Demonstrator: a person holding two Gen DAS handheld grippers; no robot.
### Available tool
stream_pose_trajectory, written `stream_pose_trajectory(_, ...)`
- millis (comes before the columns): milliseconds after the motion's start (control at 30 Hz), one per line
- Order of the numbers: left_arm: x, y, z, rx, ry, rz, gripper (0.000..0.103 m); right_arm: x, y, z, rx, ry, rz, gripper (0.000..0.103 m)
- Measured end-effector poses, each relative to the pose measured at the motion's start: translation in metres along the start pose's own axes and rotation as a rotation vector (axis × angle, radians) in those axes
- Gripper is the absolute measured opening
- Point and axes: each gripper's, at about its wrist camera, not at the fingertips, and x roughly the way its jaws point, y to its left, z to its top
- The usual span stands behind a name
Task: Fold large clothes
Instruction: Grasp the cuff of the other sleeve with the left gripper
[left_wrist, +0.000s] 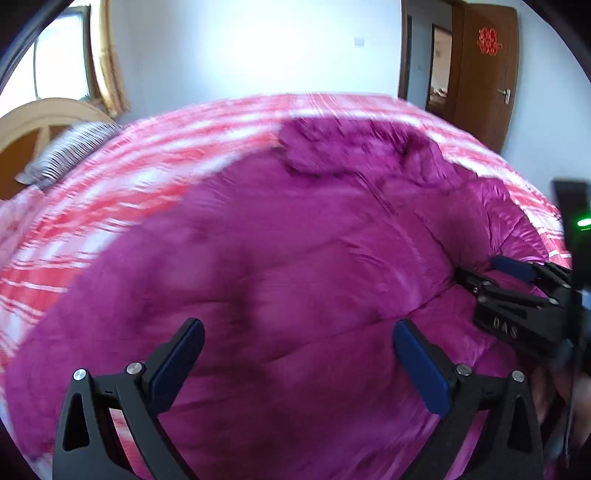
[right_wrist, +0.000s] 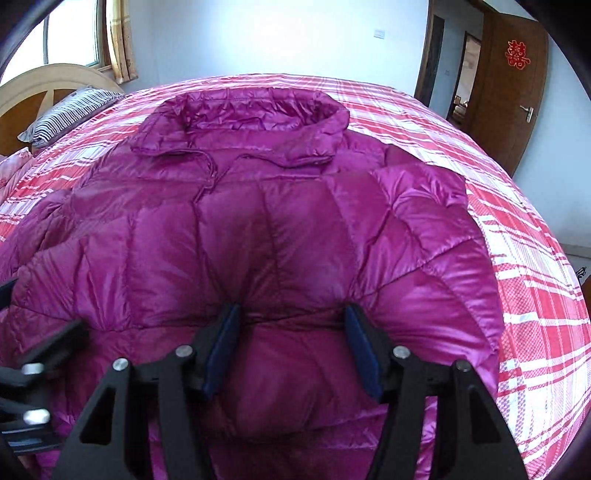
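Observation:
A magenta quilted puffer jacket (right_wrist: 258, 221) lies front up on the bed, its collar (right_wrist: 258, 110) at the far end and one sleeve (right_wrist: 417, 184) folded in at the right. My right gripper (right_wrist: 291, 310) rests on its near part, jaws partly apart, with a puffy fold bulging between the pads (right_wrist: 221, 347) and no firm pinch visible. In the blurred left wrist view my left gripper (left_wrist: 297, 325) hovers over the jacket (left_wrist: 295, 240), wide open with nothing between its fingers. The right gripper (left_wrist: 476, 275) shows at that view's right edge, low on the fabric.
A red and white plaid sheet (right_wrist: 517, 258) covers the bed around the jacket. A striped pillow (right_wrist: 70, 107) and a wooden headboard (right_wrist: 44, 81) sit at the far left under a window. A brown door (right_wrist: 509, 92) stands open at the far right.

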Motion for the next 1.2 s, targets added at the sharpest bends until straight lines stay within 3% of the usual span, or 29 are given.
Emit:
stream_pose_trajectory(100,-0.030,0.048,-0.010,0.023,-0.055,0.105,0.102,0.000,0.003,-0.001,-0.007,-0.003,-0.009,0.063)
stream_pose_trajectory(200,-0.042,0.105,-0.026,0.015,-0.047,0.253,0.102,-0.001,0.003,-0.001,-0.005,-0.004,-0.007,0.063)
stream_pose_trajectory(267,-0.048,0.150,-0.039,-0.041,-0.014,0.333,0.102,-0.001,0.002,-0.002,-0.008,-0.006,-0.010,0.063)
stream_pose_trajectory(433,-0.077,0.232,-0.075,-0.196,-0.010,0.451,0.102,-0.001,0.004,-0.002,-0.014,-0.010,-0.017,0.063)
stream_pose_trajectory(633,-0.081,0.291,-0.113,-0.417,0.061,0.369,0.102,-0.002,0.004,-0.003,-0.020,-0.014,-0.024,0.063)
stream_pose_trajectory(833,-0.076,0.294,-0.125,-0.555,0.038,0.238,0.099,-0.003,0.006,-0.004,-0.032,-0.019,-0.038,0.063)
stream_pose_trajectory(900,-0.069,0.287,-0.123,-0.550,0.035,0.215,0.086,-0.003,0.006,-0.004,-0.034,-0.020,-0.040,0.063)
stream_pose_trajectory(967,-0.058,0.285,-0.120,-0.530,0.053,0.228,0.047,-0.003,0.006,-0.004,-0.035,-0.021,-0.041,0.063)
stream_pose_trajectory(1067,-0.061,0.283,-0.118,-0.519,0.017,0.240,0.028,-0.003,0.006,-0.004,-0.035,-0.021,-0.041,0.063)
stream_pose_trajectory(1200,-0.077,0.278,-0.105,-0.476,-0.035,0.231,0.017,-0.003,0.007,-0.004,-0.037,-0.022,-0.043,0.063)
